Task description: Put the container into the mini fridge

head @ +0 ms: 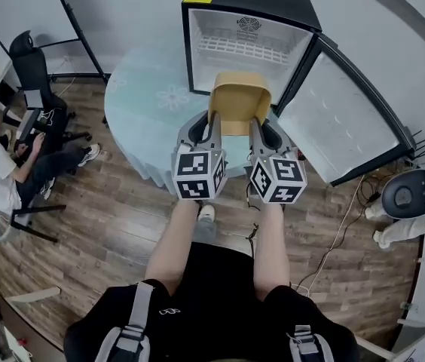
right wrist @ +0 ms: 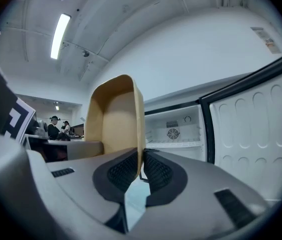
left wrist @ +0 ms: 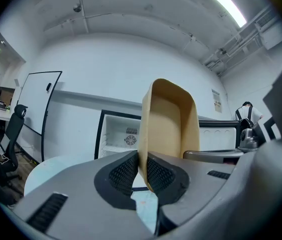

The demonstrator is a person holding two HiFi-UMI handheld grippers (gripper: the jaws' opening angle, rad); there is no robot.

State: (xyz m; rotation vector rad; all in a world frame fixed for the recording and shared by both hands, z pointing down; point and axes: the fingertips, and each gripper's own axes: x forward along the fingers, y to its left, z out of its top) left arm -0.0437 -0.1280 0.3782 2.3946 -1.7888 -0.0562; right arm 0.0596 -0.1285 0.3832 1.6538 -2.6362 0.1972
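A tan, empty container (head: 239, 101) hangs in the air in front of the open mini fridge (head: 249, 39), above the round table (head: 143, 105). My left gripper (head: 209, 130) is shut on the container's left wall (left wrist: 146, 134), and my right gripper (head: 256, 132) is shut on its right wall (right wrist: 140, 134). Each wall sits pinched between black ribbed pads. The fridge's white inside (left wrist: 122, 135) shows a wire shelf and a fan grille (right wrist: 173, 133). Its door (head: 342, 127) stands swung out to the right.
A person sits on an office chair (head: 5, 179) at the far left, beside another black chair (head: 33, 70) and a whiteboard (head: 24, 10). Cables and a white-and-black device (head: 408, 202) lie on the wood floor at the right.
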